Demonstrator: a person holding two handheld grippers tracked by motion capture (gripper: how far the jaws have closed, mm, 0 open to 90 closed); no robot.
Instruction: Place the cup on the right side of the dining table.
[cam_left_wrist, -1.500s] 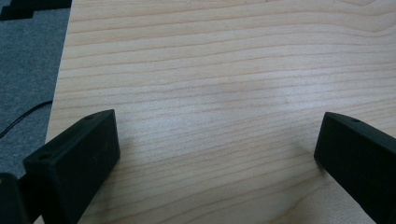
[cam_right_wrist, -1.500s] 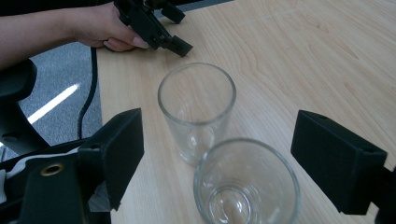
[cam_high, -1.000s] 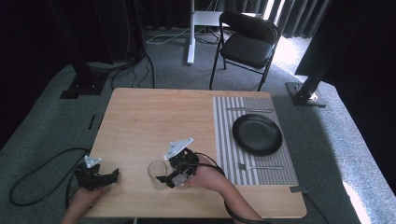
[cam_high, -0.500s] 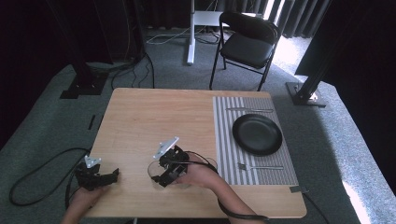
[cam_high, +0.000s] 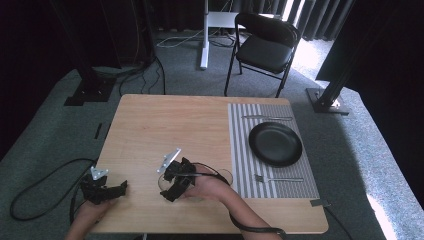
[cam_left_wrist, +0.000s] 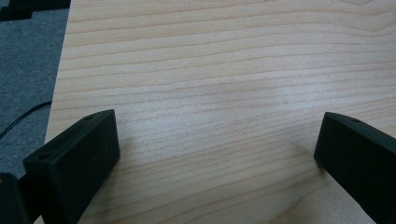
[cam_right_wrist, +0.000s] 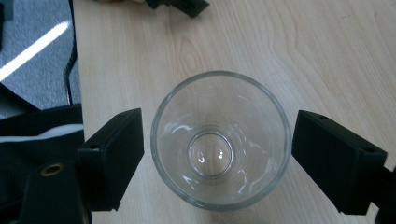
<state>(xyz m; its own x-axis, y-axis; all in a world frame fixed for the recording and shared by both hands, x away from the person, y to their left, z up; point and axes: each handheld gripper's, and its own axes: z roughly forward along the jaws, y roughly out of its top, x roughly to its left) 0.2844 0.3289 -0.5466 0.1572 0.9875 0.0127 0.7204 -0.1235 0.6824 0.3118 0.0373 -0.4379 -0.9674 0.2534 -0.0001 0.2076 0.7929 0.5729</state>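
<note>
The right hand-held gripper (cam_right_wrist: 217, 149) is hovering over the upright glass (cam_right_wrist: 219, 140), jaws straddling its rim without touching; the left hand-held gripper (cam_left_wrist: 217, 154) is resting wide open, empty, on the table (cam_left_wrist: 224, 70).

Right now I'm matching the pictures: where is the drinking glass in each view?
High view: the glass sits lower centre, under the right gripper.
Right gripper view: glass centred, between open jaws.
Left gripper view: bare tabletop ahead.
Shared landmark: the wooden table.
</note>
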